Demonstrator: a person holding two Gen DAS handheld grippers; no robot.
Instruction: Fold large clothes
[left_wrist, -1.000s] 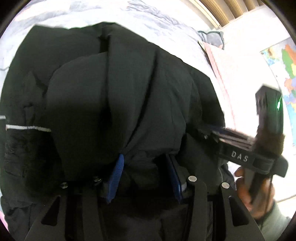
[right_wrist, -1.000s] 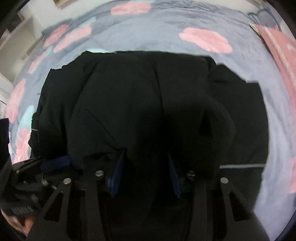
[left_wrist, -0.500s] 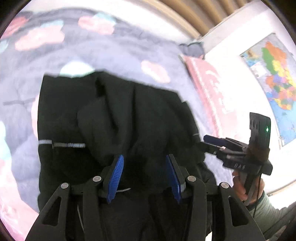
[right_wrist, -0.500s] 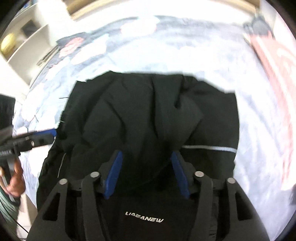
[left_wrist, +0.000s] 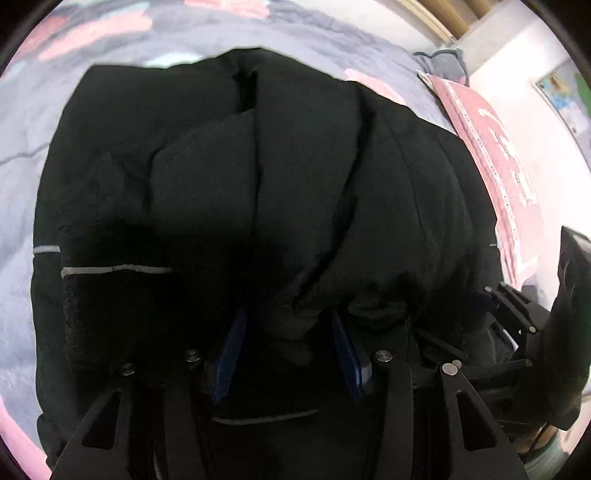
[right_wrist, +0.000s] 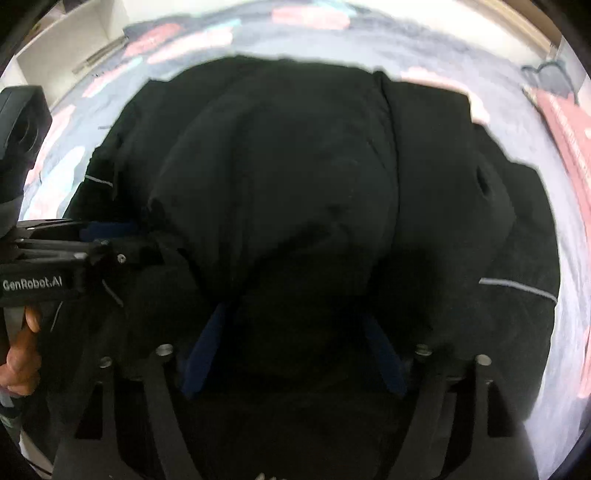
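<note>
A large black jacket (left_wrist: 295, 166) lies bunched on the bed, a thin reflective stripe (left_wrist: 114, 268) on its left part. My left gripper (left_wrist: 288, 350) is shut on a gathered fold of that jacket, the cloth pinched between its blue pads. In the right wrist view the same jacket (right_wrist: 295, 166) fills the middle. My right gripper (right_wrist: 293, 350) hangs over its near edge with jaws opening. Dark cloth lies between its wide-spread blue pads (right_wrist: 203, 350), which do not press on it. A hand (right_wrist: 22, 354) grips the left tool at the left edge.
The bed cover (left_wrist: 22, 166) is grey with pink blotches and shows all round the jacket. A pink pillow (left_wrist: 498, 177) lies at the right, by a white wall with a map (left_wrist: 565, 99). White shelves (right_wrist: 55, 48) stand at the far left.
Both views pulled back from the jacket half a second ago and have come close over it again. The right gripper's pads have spread wide apart; the left still pinches cloth.
</note>
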